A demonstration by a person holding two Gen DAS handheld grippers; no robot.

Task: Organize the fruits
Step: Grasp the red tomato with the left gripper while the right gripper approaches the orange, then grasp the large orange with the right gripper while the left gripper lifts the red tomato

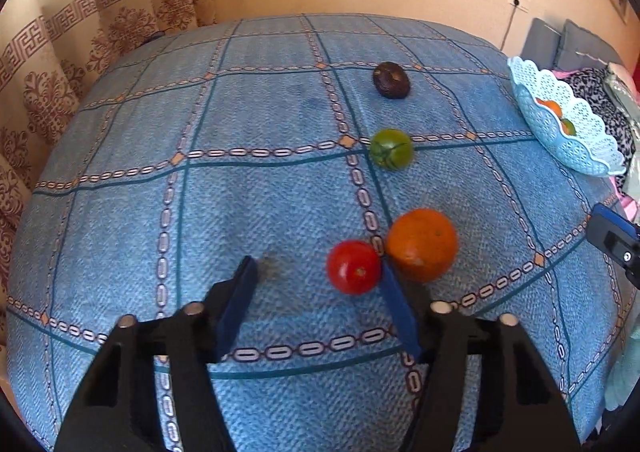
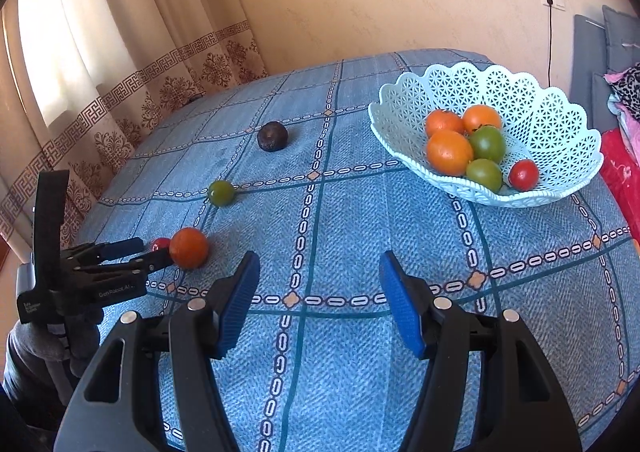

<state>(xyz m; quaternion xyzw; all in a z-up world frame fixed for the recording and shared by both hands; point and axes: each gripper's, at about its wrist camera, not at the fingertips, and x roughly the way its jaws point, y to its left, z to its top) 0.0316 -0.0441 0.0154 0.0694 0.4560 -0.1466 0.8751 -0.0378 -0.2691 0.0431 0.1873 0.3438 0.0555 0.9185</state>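
My left gripper (image 1: 318,267) is low over the blue checked cloth, open, with a small red tomato (image 1: 354,268) between its jaws. The tomato lies against the right pad and well clear of the left one. An orange (image 1: 422,244) sits just outside the right finger, touching the tomato's side. Farther off lie a green tomato (image 1: 391,149) and a dark round fruit (image 1: 391,80). My right gripper (image 2: 320,264) hovers open over bare cloth with nothing in it. Ahead of it to the right, the pale blue lattice basket (image 2: 560,108) holds several oranges and tomatoes.
The table's blue checked cloth (image 2: 360,352) drops off at the left toward patterned curtains (image 2: 120,100). In the right wrist view the left gripper (image 2: 156,249) comes in from the left edge. A grey sofa with clothes (image 2: 624,100) stands behind the basket.
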